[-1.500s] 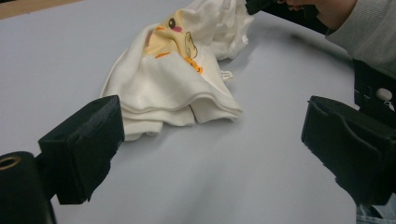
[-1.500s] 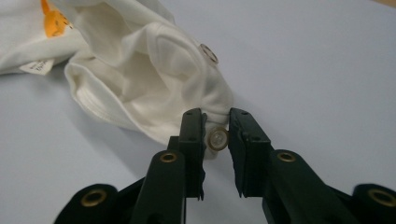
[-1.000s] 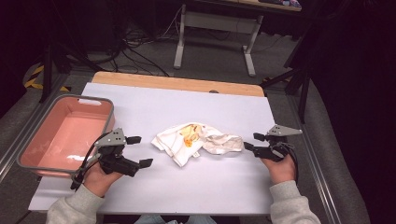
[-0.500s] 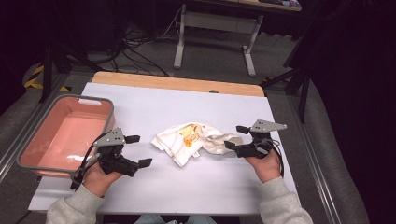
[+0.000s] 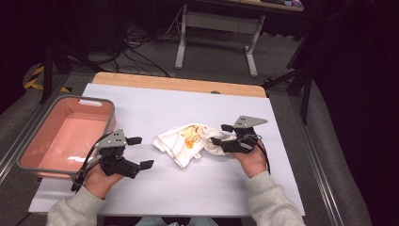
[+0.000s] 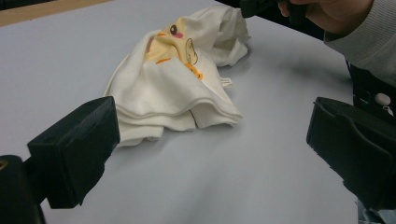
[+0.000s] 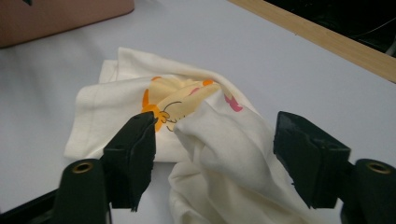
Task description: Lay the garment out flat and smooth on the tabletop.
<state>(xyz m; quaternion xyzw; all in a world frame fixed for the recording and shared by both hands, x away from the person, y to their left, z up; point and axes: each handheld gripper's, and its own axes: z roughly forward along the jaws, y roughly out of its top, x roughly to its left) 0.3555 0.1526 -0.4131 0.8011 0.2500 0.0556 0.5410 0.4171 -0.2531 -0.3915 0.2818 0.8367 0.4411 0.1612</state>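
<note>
Right gripper view, claw (image 7: pixel 212 163) straddling shirt (image 7: pixel 224 140)

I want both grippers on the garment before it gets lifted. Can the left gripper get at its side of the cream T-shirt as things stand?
Probably yes. The left gripper is open and apart from the cream T-shirt, with bare white table between them. The right gripper is at the far side.

Open claw (image 7: pixel 212 163) astride cream garment (image 7: pixel 140 107)
</note>
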